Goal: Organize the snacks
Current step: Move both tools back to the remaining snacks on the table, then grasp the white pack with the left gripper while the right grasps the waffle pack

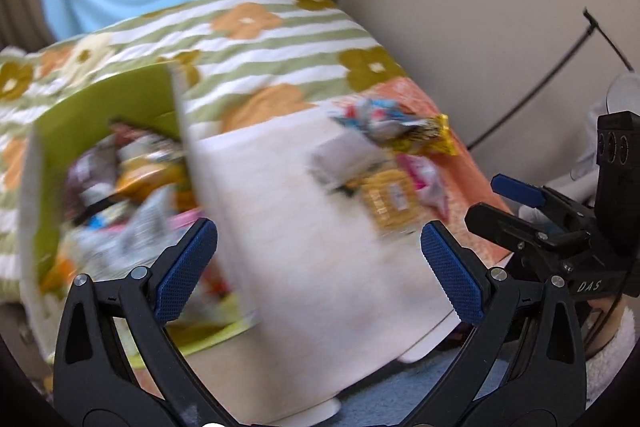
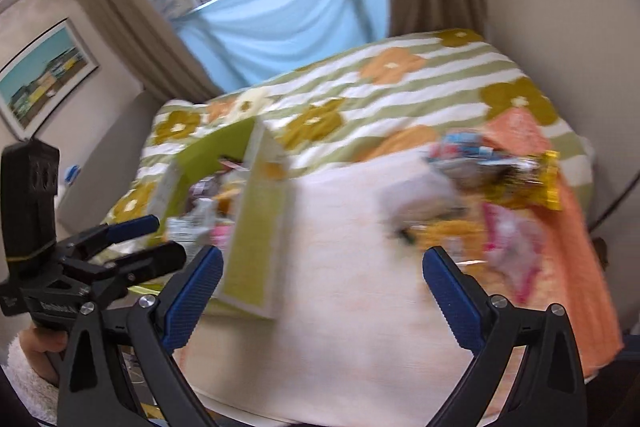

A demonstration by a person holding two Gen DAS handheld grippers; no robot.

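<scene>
A bed (image 2: 420,87) with a green-striped, flowered cover fills the back of both views, set against a beige wall and a window hung with blue cloth (image 2: 288,23). In front of it stands a low white table (image 1: 312,227), its right part covered by an orange cloth (image 2: 580,247). On the table's left side sits a green box (image 1: 100,115), open at the top and holding blurred snack packets (image 1: 132,179). A second, loose heap of snacks (image 2: 492,195) lies on the table's far right, with a yellow foil bag (image 2: 532,183) and a pink packet (image 2: 508,231) among them; motion blur leaves their print unreadable. The white stretch of table between box and heap is bare, and its near edge is open toward both tools.

The left gripper (image 1: 318,267) hangs over the near table edge, jaws wide, holding nothing. The right gripper (image 2: 322,291) does likewise, jaws wide and empty. "DAS" can be read on the right tool's body in the left view.
</scene>
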